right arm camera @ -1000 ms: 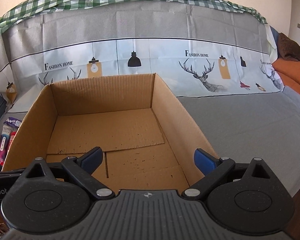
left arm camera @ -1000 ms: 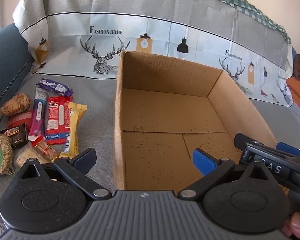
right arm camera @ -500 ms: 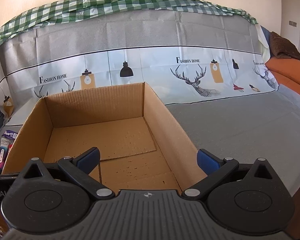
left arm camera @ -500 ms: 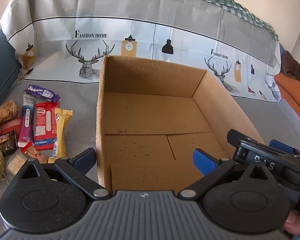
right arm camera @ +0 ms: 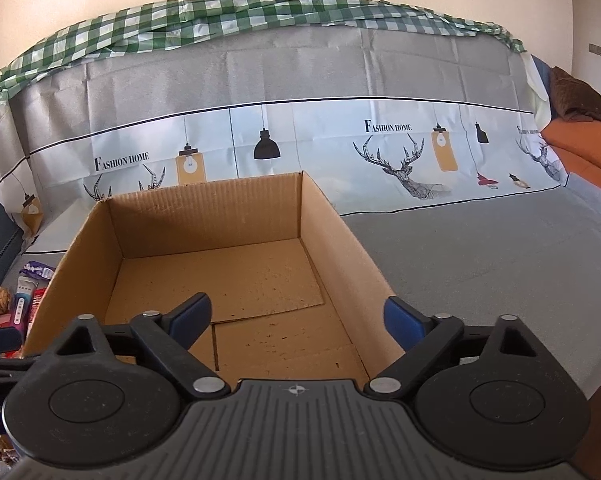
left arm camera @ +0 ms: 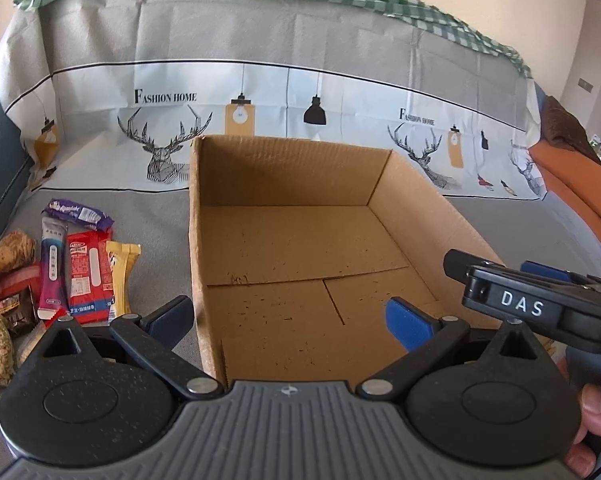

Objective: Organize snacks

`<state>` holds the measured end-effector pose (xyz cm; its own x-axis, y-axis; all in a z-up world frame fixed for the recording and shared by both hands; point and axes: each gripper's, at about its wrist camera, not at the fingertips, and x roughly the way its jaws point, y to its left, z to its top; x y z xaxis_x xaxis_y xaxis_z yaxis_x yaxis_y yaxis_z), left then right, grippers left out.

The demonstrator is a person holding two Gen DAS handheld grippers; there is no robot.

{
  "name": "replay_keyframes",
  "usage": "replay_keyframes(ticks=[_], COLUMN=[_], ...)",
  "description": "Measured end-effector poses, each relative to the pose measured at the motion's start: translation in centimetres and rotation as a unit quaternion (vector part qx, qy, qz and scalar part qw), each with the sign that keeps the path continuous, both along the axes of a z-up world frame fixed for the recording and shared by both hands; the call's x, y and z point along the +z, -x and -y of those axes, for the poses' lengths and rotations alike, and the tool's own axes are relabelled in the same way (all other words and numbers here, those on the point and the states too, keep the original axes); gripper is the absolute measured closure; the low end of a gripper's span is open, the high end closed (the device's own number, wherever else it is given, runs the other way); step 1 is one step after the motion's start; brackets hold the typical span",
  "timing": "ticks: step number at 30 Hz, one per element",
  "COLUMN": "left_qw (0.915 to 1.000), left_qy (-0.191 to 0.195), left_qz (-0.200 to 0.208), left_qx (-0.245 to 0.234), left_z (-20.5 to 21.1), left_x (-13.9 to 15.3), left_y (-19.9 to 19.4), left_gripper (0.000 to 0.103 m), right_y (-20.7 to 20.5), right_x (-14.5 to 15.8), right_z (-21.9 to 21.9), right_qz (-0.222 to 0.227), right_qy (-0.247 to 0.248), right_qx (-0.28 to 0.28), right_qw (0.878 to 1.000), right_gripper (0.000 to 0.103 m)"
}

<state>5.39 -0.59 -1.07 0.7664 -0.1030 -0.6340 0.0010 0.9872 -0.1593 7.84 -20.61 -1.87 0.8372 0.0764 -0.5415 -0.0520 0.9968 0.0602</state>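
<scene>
While the cardboard box [left arm camera: 300, 248] stands open on the grey cloth [left arm camera: 152, 216], the snacks [left arm camera: 80, 268] lie just beside its left wall. Four long packets, one pink, one red, one yellow and one purple, lie there; the first three point their long axis away from the camera. The left gripper [left arm camera: 288, 316] is wide with nothing between. The right gripper [right arm camera: 296, 316] is closing, nothing between its fingers.

Both wrist cameras sit just behind their grippers, angled downward and close over the cardboard box [left arm camera: 300, 248] ahead. The left view also takes in the snack packets [left arm camera: 72, 268] to its left; both share the box [right arm camera: 220, 264] and the printed cloth [right arm camera: 380, 148] beyond.
</scene>
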Motion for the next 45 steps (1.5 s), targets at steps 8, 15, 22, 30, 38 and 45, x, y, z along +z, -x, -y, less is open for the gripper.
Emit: replay_keyframes(ticks=[8, 15, 22, 30, 38, 45], left_qw=[0.9993, 0.9989, 0.9993, 0.9763, 0.9463, 0.9359], left_qy=[-0.021, -0.015, -0.011, 0.077, 0.105, 0.121], left_qz=[0.018, 0.006, -0.01, -0.056, -0.115, -0.151], left_qx=[-0.026, -0.045, 0.034, 0.194, 0.283, 0.294], left_z=[-0.3, -4.2, -13.0, -21.2, -24.9, -25.8], left_x=[1.0, 3.5, 4.3, 0.6, -1.5, -3.0], left_y=[1.4, 2.2, 2.1, 2.7, 2.7, 2.0], left_gripper=[0.041, 0.07, 0.07, 0.033, 0.021, 0.017], right_y=[0.7, 2.5, 4.5, 5.2, 4.4, 4.2], right_x=[0.7, 2.0, 3.3, 5.1, 2.2, -1.0], right_z=[-1.2, -2.6, -5.5, -12.0, -21.1, -25.0], right_qz=[0.002, 0.027, 0.044, 0.035, -0.025, -0.041], right_qy=[-0.011, -0.036, -0.074, -0.082, -0.019, 0.029], right_qx=[0.037, 0.092, 0.175, 0.286, 0.379, 0.392], right_qw=[0.999, 0.995, 0.981, 0.954, 0.925, 0.918], right_gripper=[0.02, 0.046, 0.06, 0.052, 0.039, 0.036])
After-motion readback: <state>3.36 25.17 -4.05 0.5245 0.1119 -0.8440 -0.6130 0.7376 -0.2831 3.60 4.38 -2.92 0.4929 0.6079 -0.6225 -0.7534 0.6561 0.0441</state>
